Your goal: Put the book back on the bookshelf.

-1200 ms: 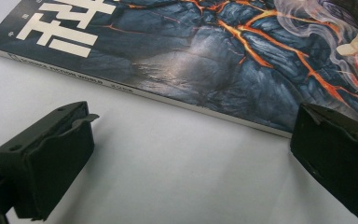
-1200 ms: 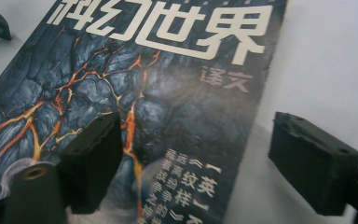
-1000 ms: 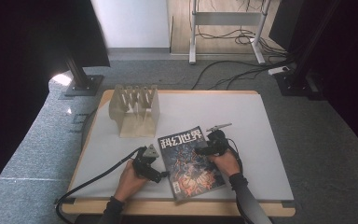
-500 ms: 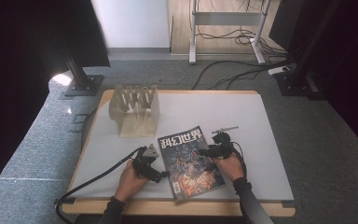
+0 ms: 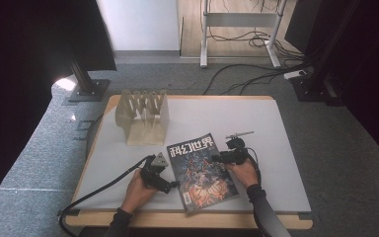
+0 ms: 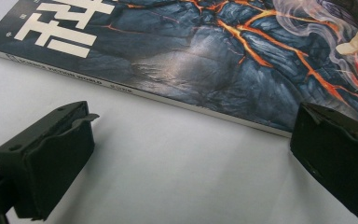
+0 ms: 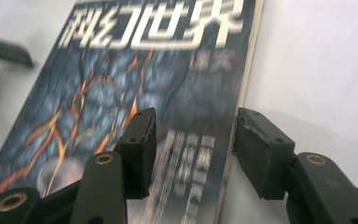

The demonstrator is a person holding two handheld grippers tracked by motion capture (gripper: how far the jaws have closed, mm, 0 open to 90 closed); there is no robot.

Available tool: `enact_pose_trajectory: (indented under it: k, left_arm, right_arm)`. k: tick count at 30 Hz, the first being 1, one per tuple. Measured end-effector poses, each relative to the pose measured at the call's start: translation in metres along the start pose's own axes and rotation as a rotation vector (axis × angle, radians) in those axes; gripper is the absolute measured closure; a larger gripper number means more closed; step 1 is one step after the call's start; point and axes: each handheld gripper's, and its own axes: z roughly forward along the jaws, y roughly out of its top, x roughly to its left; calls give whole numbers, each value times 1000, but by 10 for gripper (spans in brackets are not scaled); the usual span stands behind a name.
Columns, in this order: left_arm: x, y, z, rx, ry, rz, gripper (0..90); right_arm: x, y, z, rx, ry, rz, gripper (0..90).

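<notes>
Right gripper (image 7: 193,154) jaws just closing, half-open astride magazine (image 5: 201,170) edge, no grip; left gripper (image 6: 191,158) wide open beside spine.

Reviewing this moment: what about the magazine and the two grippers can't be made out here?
- Magazine: in the right gripper view its small cover print is blurred, unreadable.
- Right gripper: whether its pads touch the magazine's edge; one jaw stands over the cover, one beside it.
- Left gripper: jaws wide open by the spine; both are cut off by the frame's edges.
- Wooden rack: slot contents too small in the high view.

The magazine (image 5: 201,170) lies on the table (image 5: 256,118), in front (slightly right) of the rack (image 5: 143,116).
</notes>
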Motion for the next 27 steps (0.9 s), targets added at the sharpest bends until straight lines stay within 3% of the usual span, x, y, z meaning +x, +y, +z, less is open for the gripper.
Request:
enact_pose_trajectory:
  k: [5,7,10,12,13,19,27]
  left_arm:
    - [0,0,0,-1,-1,-2,0]
    - [0,0,0,-4,-1,-6,0]
    - [0,0,0,-4,-1,-6,0]
    - [0,0,0,-4,-1,-6,0]
    - [0,0,0,-4,-1,-7,0]
    - [0,0,1,-3,1,-5,0]
    - [0,0,0,1,1,-1,0]
  right_arm:
    - [4,8,8,-1,-29,14,425]
    - [4,5,6,-4,-21,46,433]
    - [1,-2,0,-10,18,88,478]
    - [2,-7,-4,-17,94,113,542]
    - [4,-7,-5,-17,102,107,555]
    - [17,10,-4,34,12,-66,626]
    - [21,35,7,60,40,-162,750]
